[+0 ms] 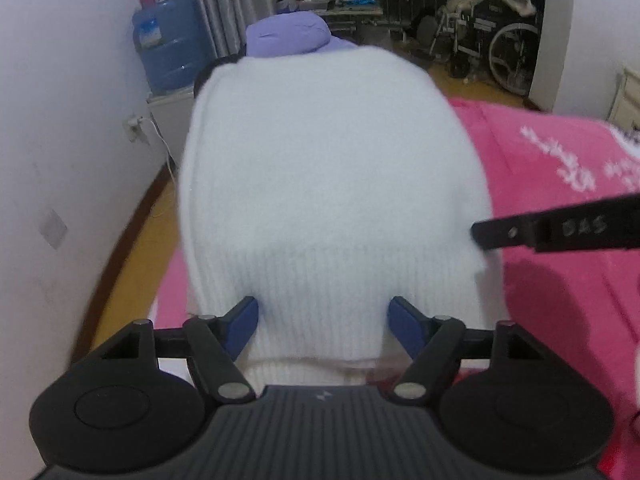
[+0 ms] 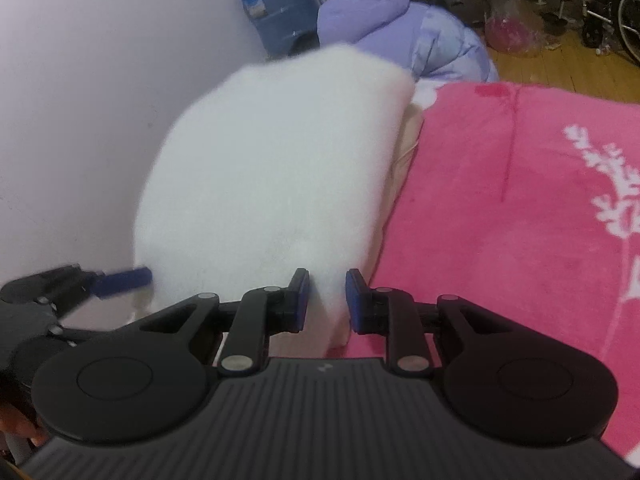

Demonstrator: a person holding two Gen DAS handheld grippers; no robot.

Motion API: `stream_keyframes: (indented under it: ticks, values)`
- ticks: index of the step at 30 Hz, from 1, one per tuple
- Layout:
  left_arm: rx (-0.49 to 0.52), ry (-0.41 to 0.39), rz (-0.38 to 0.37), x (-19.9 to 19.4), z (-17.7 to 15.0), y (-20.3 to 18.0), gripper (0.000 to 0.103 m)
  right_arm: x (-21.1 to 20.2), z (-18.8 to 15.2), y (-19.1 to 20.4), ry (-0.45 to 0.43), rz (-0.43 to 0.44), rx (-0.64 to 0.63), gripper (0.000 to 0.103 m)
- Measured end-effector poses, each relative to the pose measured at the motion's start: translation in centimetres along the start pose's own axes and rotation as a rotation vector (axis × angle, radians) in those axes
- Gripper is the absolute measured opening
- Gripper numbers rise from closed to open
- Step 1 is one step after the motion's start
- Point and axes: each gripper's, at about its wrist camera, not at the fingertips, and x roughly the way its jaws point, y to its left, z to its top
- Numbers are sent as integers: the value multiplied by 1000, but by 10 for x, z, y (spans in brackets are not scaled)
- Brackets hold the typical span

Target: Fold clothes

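The white sweater [image 1: 332, 200] fills the room ahead of both grippers, its near edge between their fingers. Right of the sweater the pink blanket [image 2: 520, 220] lies bare and passable. Left of it the wall [image 1: 60, 140] stands close; beyond it a purple jacket [image 2: 400, 32] blocks the way.

**Right wrist view: white garment between parted jaws**

A white knitted garment [image 2: 276, 168] is seen folded and blurred, lying on a pink blanket [image 2: 520, 208] printed with a white plant motif. The right gripper [image 2: 327, 300] is held with its blue-padded jaws slightly apart, the garment's near edge lying between them. The left gripper [image 2: 80, 288] is seen at the garment's left edge. A lilac padded jacket [image 2: 404, 32] lies beyond, and a blue water bottle [image 2: 276, 12] stands against the wall.
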Motion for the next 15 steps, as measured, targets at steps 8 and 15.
stream_keyframes:
  ticks: [8,15]
  values:
    - [-89,-147,-47,-18,25,19,72,33,37,-4,-9,-54,-18,20]
    - [-82,-103,-23,14,34,21,75,61,70,-7,-17,-99,-32,20]
